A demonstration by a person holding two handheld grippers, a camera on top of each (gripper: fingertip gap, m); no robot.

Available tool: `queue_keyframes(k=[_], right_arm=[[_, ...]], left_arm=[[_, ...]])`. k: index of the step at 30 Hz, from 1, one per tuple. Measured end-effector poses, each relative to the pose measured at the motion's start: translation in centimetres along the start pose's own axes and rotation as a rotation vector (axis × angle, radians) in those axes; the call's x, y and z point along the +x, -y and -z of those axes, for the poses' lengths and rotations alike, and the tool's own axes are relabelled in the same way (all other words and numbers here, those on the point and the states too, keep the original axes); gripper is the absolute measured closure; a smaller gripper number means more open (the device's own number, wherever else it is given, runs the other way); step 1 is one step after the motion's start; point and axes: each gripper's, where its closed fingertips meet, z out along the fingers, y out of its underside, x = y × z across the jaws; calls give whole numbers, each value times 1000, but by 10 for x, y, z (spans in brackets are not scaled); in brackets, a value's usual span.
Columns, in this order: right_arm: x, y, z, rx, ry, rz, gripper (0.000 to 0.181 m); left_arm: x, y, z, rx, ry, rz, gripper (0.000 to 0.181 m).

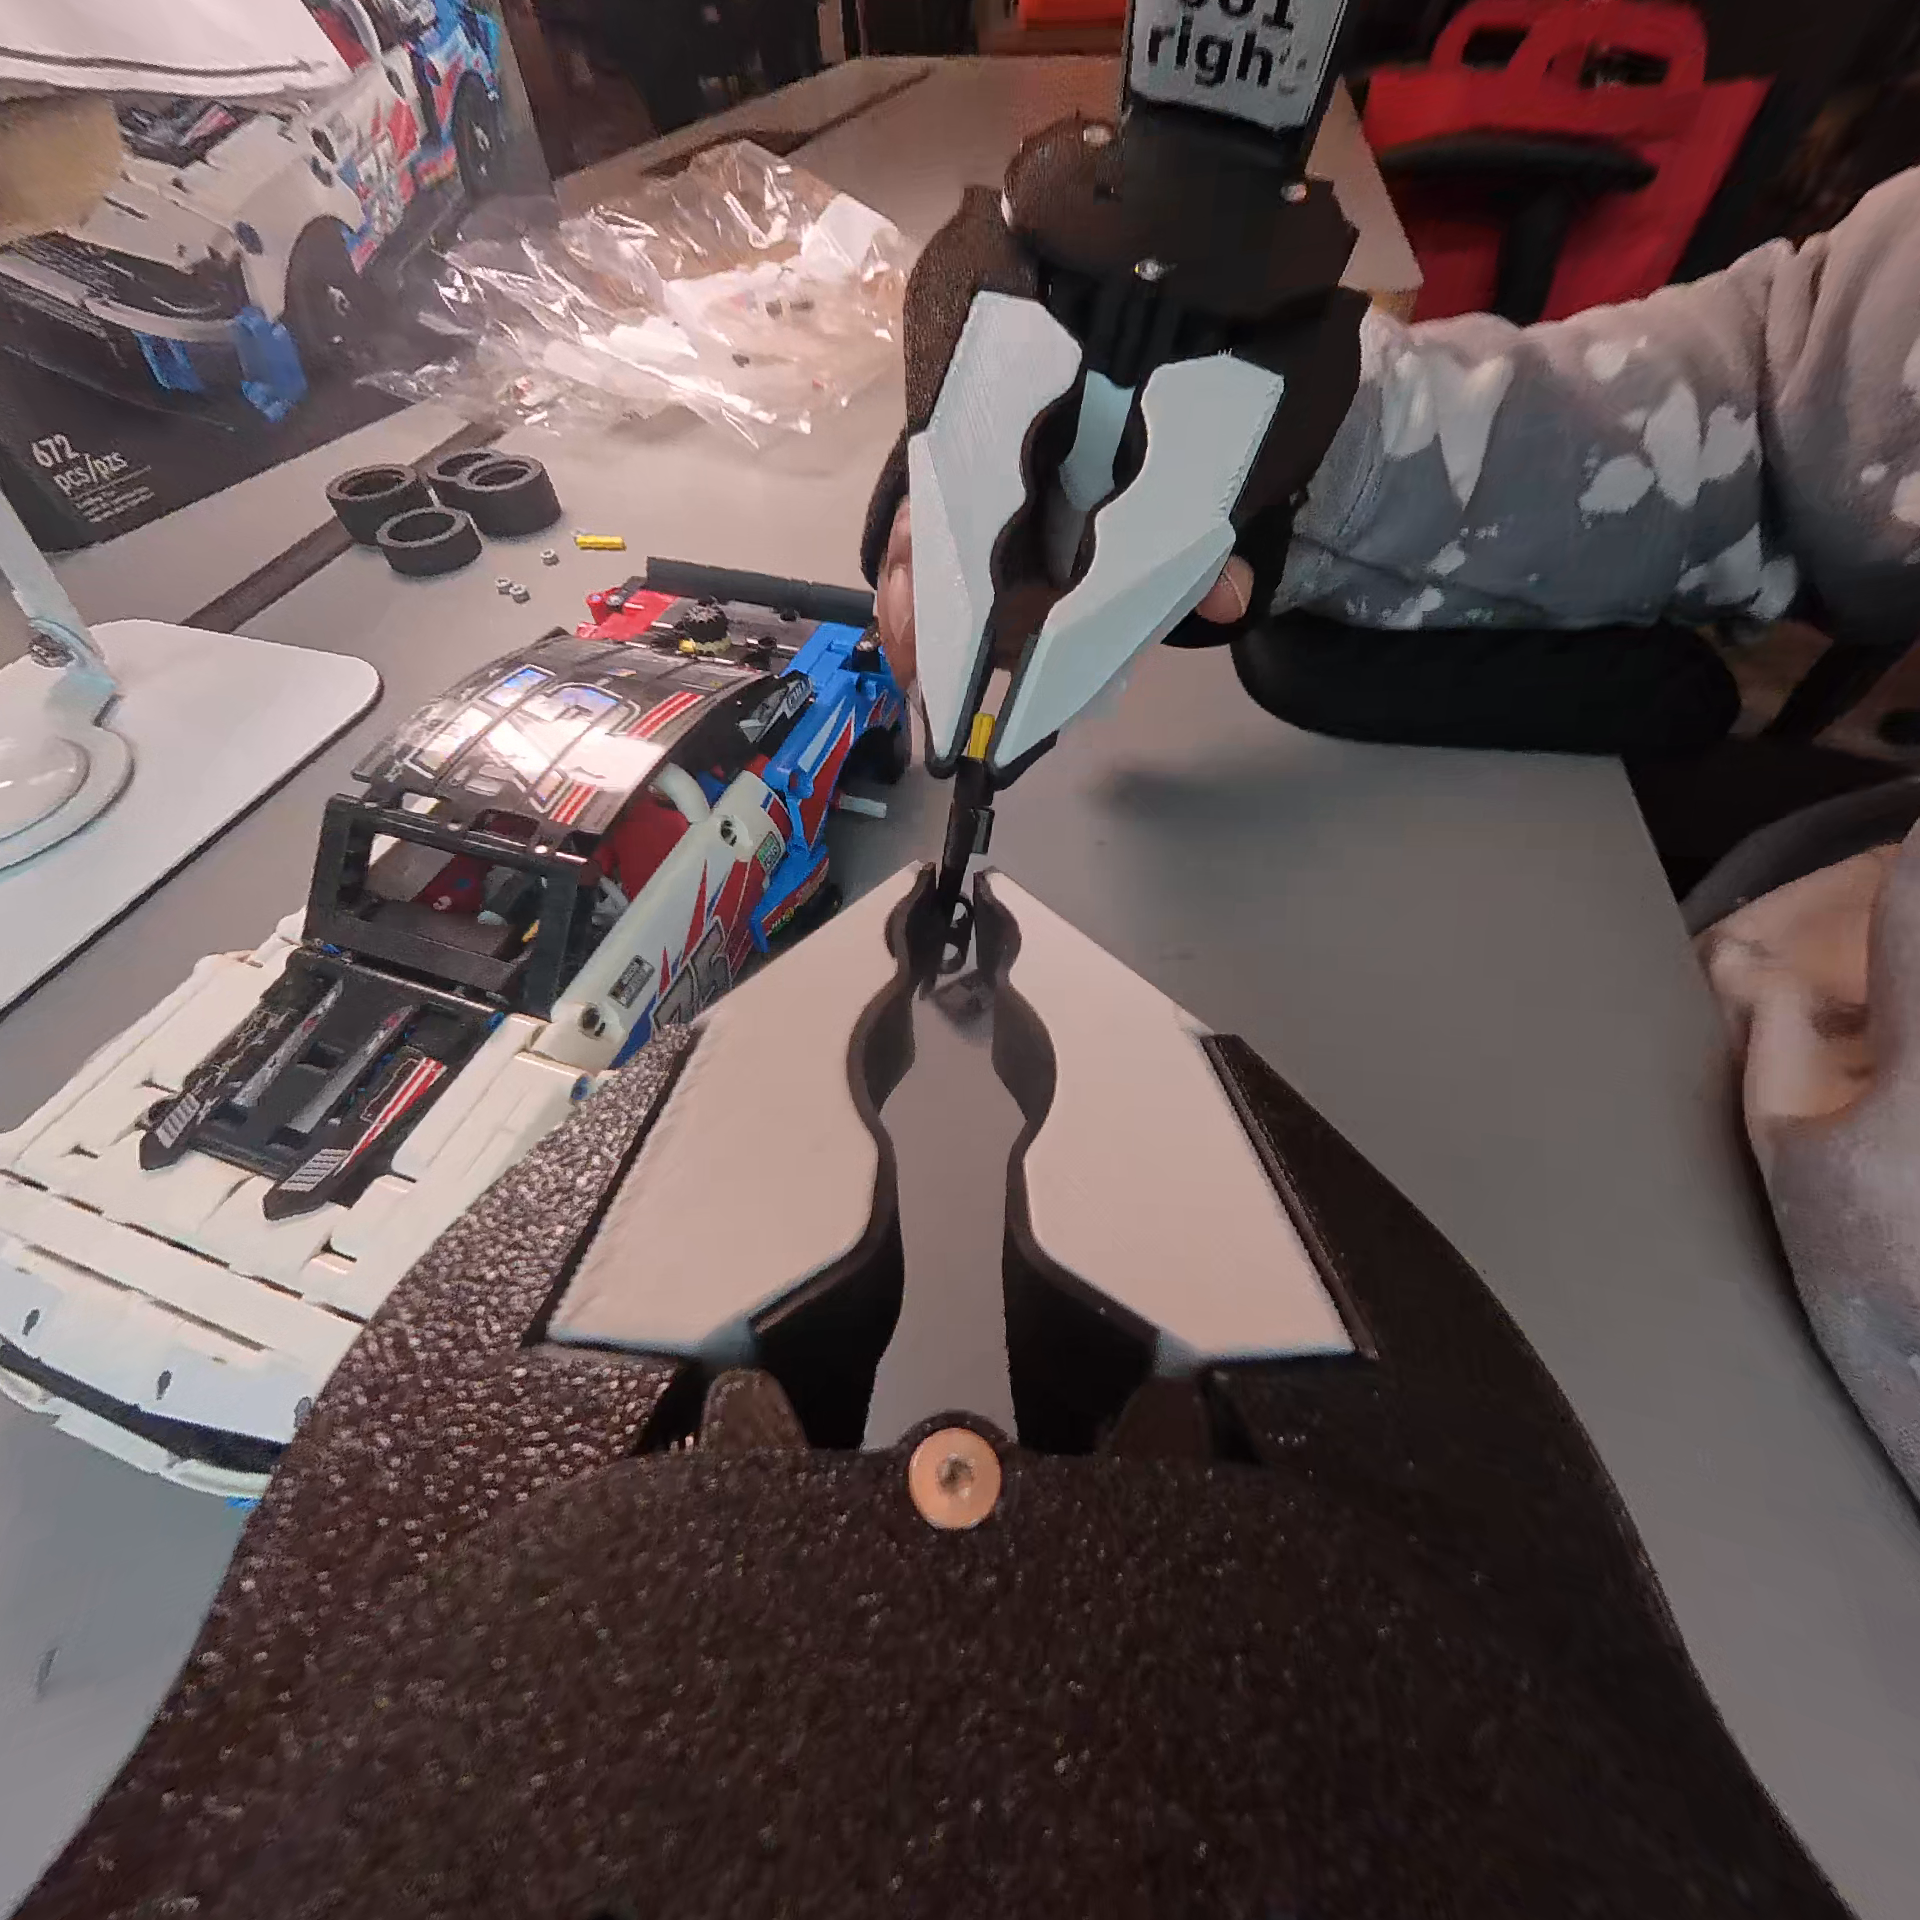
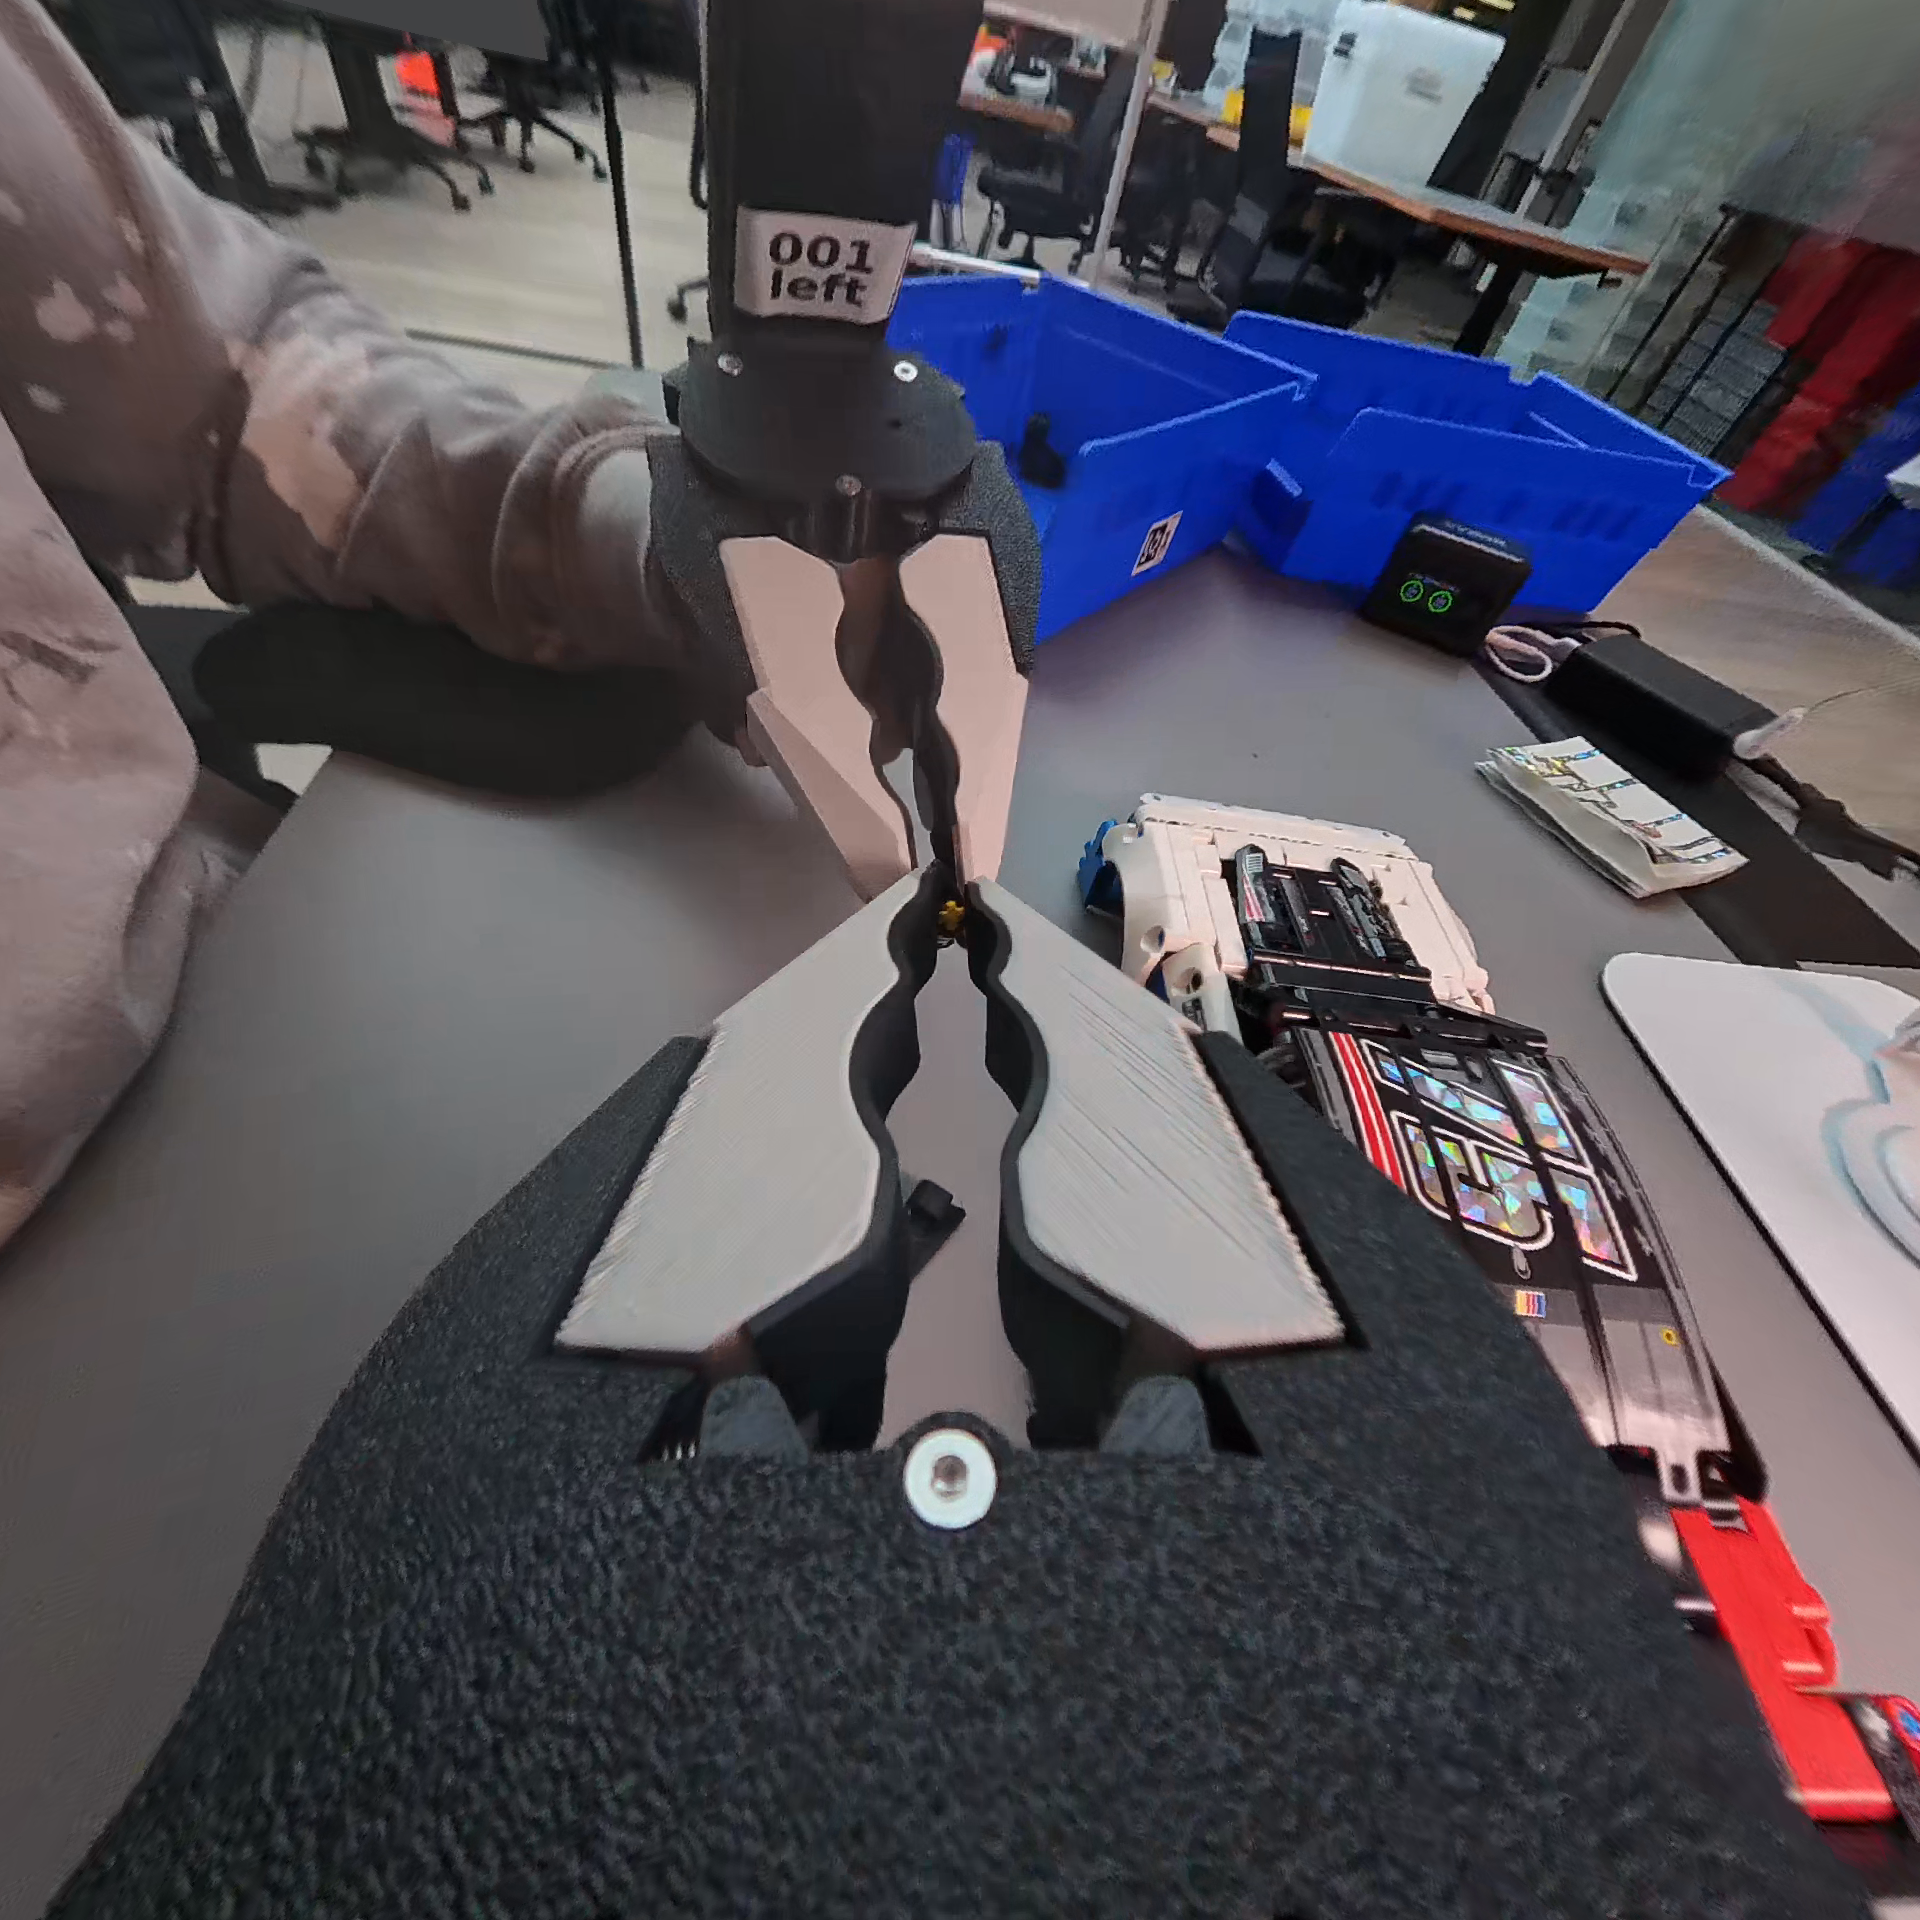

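In the left wrist view my left gripper (image 1: 951,902) is shut on the lower end of a thin black brick part (image 1: 961,842) that stands upright above the grey table (image 1: 1299,987). My right gripper (image 1: 971,753) comes down from above, tip to tip with it, and is shut on a small yellow pin (image 1: 979,734) at the black part's top. In the right wrist view my right gripper (image 2: 945,914) pinches the yellow pin (image 2: 948,916), and the left gripper (image 2: 940,847) meets it from behind. A brick-built race car (image 1: 468,935) lies just to the left.
Four black tyres (image 1: 447,504), a crumpled plastic bag (image 1: 675,291) and the set's box (image 1: 208,260) lie behind the car. A white pad (image 1: 208,707) is at the left. Blue bins (image 2: 1195,436), a black device (image 2: 1449,582) and a folded sheet (image 2: 1610,810) are beyond the car (image 2: 1351,987). Left and right tips are no more than a few centimetres apart.
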Motion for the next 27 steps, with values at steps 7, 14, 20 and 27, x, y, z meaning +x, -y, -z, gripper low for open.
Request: queue_keyframes(k=[7,14,20,27], right_arm=[[-5,-2,4,21,91,-116,177],[-17,-26,-4,-125,105,-14,167],[-11,-25,-6,-129,45,67,175],[-16,-20,-7,-93,66,46,175]], left_arm=[[4,4,7,20,-62,52,178],[11,-8,0,-45,-68,-3,178],[6,-8,1,-31,-55,25,177],[10,-8,-2,-23,-61,17,167]])
